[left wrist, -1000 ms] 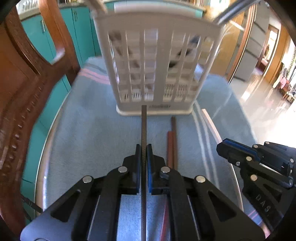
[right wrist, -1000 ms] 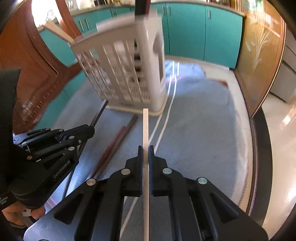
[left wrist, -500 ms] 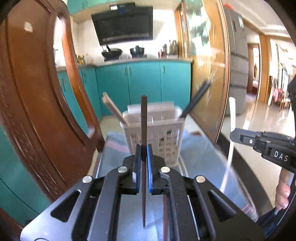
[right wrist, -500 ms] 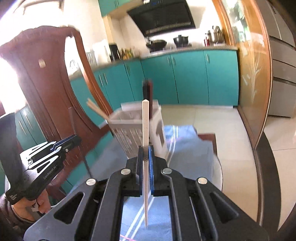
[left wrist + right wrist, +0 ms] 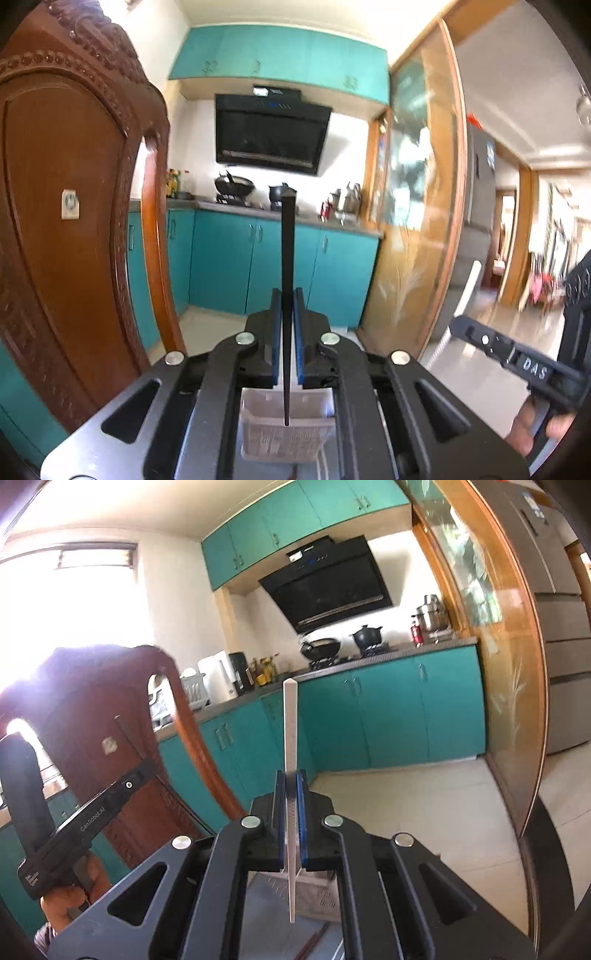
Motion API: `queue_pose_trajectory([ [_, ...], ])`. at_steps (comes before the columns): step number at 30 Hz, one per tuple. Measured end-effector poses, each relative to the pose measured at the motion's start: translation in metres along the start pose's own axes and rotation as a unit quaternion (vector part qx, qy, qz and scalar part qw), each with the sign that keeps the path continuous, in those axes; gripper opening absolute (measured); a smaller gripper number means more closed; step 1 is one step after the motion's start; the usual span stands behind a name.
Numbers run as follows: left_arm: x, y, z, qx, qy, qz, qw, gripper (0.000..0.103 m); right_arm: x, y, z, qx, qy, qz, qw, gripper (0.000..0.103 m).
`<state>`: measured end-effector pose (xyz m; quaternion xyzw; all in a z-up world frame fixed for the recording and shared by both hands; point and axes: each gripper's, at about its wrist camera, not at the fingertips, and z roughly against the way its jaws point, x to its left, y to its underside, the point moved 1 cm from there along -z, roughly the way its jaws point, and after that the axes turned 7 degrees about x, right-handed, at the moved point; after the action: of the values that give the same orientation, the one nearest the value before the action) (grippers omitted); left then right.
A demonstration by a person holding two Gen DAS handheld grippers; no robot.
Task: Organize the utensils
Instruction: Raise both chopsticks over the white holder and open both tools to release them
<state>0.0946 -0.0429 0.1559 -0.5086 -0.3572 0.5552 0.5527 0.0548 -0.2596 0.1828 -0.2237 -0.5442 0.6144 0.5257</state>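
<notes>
Both grippers are pinching one chopstick each, raised above the utensil basket.

I am clenching the left gripper (image 5: 287, 302) on a black chopstick (image 5: 286, 240) running from 12 to 6 o'clock, its tip over the white basket (image 5: 282, 439) at 6 o'clock. I am clamping the right gripper (image 5: 291, 786) on a white chopstick (image 5: 290, 731), also upright, with the basket (image 5: 317, 897) low at 6 o'clock.

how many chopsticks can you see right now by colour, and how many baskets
Black chopstick, in the left gripper: 1
White chopstick, in the right gripper: 1
Reddish-brown chopsticks, on the table by the basket: 2, partly hidden
White utensil basket: 1
Total: 4 chopsticks, 1 basket
</notes>
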Motion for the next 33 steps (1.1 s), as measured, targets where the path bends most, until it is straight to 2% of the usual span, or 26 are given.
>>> queue_pose_trajectory([
  [3,0.01,0.0,-0.014,-0.016,-0.024,0.014,0.9995,0.007,-0.001,-0.01,-0.013,-0.011,-0.004,-0.012,1.0,0.006],
  [4,0.011,0.004,-0.025,-0.011,-0.036,0.015,0.9992,0.007,-0.001,-0.01,-0.017,-0.013,-0.004,-0.016,1.0,0.006],
  [9,0.018,0.018,-0.07,0.029,-0.052,0.014,0.9981,0.007,-0.004,-0.005,-0.04,-0.034,0.023,-0.018,0.999,0.006],
  [14,0.016,0.033,-0.096,0.063,-0.051,0.002,0.9967,0.007,-0.008,0.011,-0.065,-0.017,0.038,-0.01,0.999,0.006],
  [17,0.012,0.038,-0.098,0.071,-0.055,-0.011,0.9959,0.007,-0.008,0.022,-0.079,-0.005,0.058,0.003,0.998,0.006],
  [21,0.011,0.043,-0.098,0.077,-0.059,-0.018,0.9951,0.007,-0.013,0.026,-0.085,0.0,0.058,-0.01,0.998,0.006],
  [24,0.013,0.045,-0.098,0.079,-0.061,-0.016,0.9949,0.007,-0.017,0.021,-0.073,-0.02,0.042,-0.035,0.998,0.006],
  [29,0.019,0.045,-0.098,0.084,-0.061,-0.001,0.9946,0.007,-0.021,0.012,-0.053,-0.084,0.045,-0.061,0.994,0.006],
  [33,0.023,0.048,-0.098,0.089,-0.061,0.001,0.9942,0.007,-0.022,0.016,-0.063,-0.089,0.058,-0.054,0.993,0.006],
])
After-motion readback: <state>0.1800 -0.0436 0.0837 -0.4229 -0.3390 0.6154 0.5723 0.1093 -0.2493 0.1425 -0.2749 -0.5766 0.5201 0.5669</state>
